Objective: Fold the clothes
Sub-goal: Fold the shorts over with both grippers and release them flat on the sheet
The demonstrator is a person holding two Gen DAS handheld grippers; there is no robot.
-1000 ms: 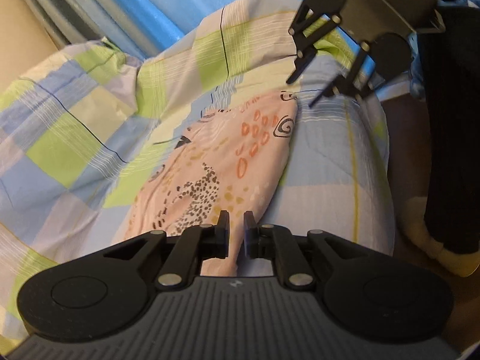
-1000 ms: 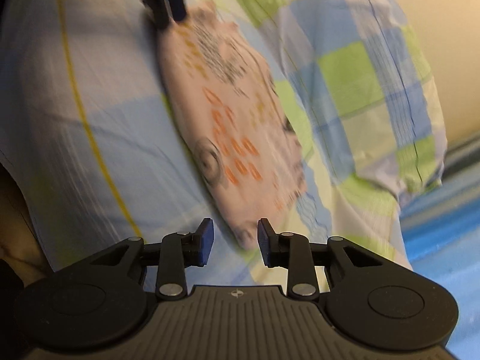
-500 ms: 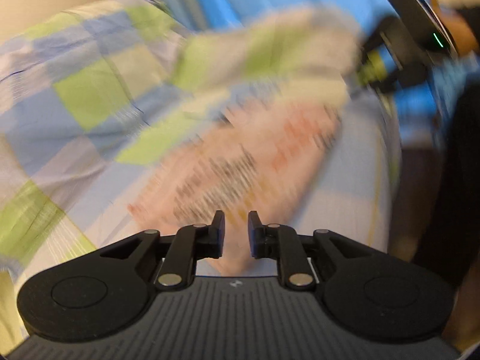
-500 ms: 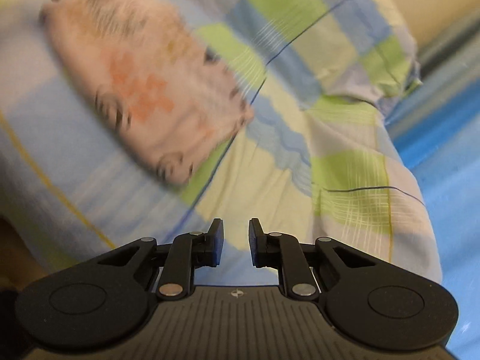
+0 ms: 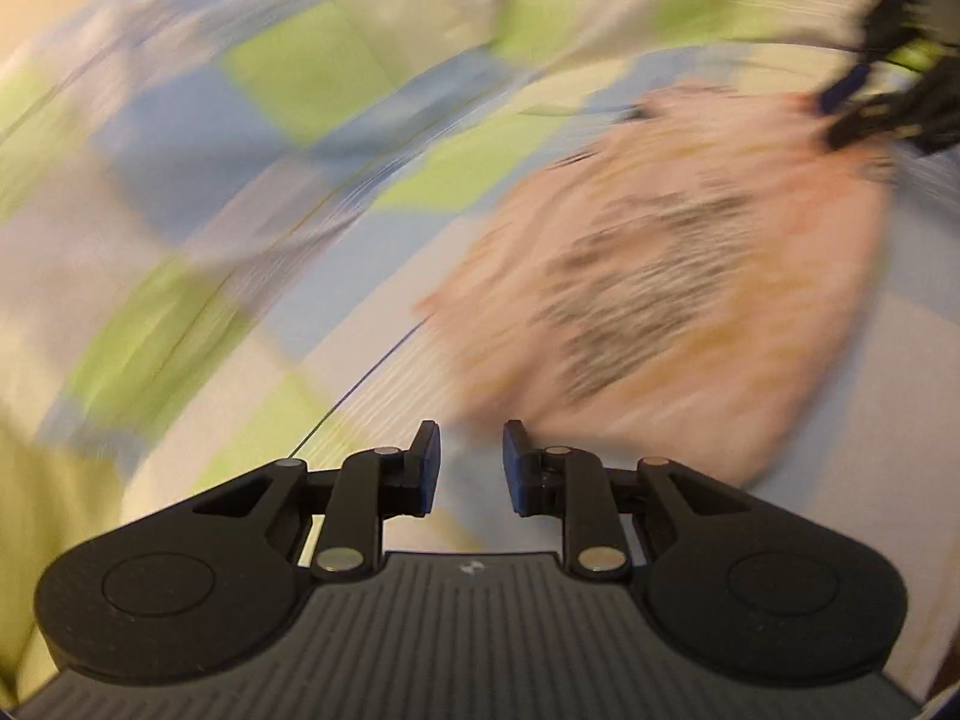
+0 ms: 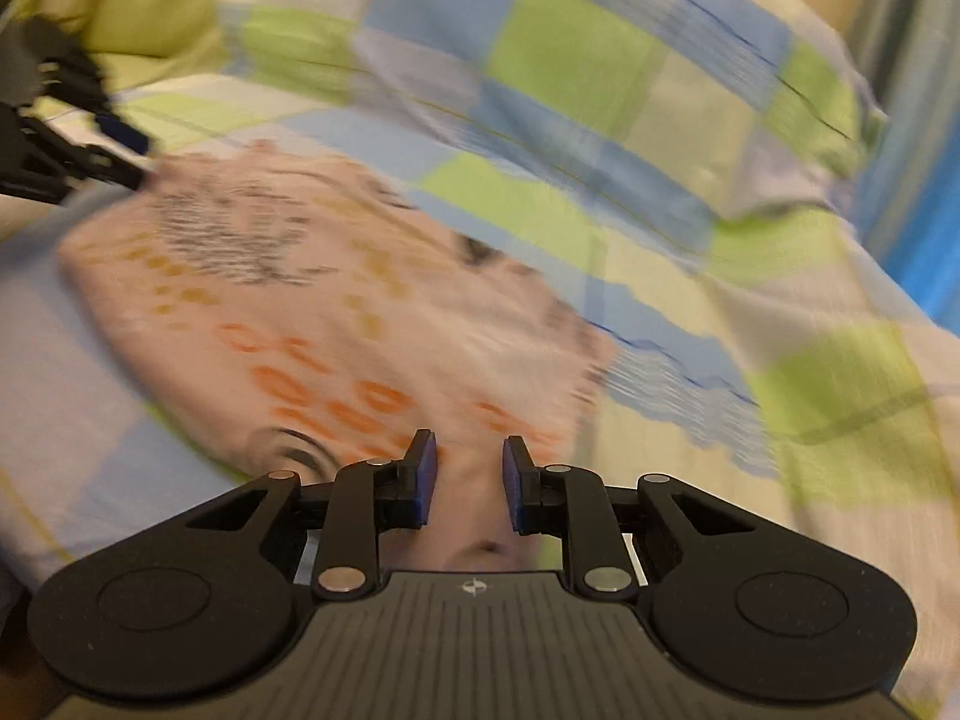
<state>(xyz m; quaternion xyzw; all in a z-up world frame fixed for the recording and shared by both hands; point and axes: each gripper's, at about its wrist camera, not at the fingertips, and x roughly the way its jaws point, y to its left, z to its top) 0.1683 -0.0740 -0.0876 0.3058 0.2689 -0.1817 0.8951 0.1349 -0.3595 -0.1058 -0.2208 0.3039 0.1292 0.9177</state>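
Here, garment: a pink printed garment (image 6: pixel 312 312), already in a compact folded shape, lies flat on the checked bedsheet (image 6: pixel 576 66), with blue, green and cream squares around it on every side.
Print: dark speckled markings toward one end, orange ring shapes toward the other; blur hides finer detail.
Right gripper: the right gripper (image 6: pixel 467 480) hovers over the near edge of the garment, jaws parted with a gap between the blue pads, holding nothing.
Left gripper: the left gripper (image 5: pixel 471 465) sits at the opposite end, just beside the garment's corner, jaws likewise parted and empty.
Step in hand: judged as lining up both grippers on opposite ends for the next fold or a lift.
Doing it well: each pair of pads should close on the full thickness at an edge, all layers together, so the stack does not splay; both ends should then rise level, keeping the cloth taut.
Risk: a pinch that also catches the sheet would drag the bedding.
Left view only: the speckled end close up, with the other gripper's fingertips at the far corner.
Right view only: the orange rings, a swirl motif and a blue surface at the bed's edge.
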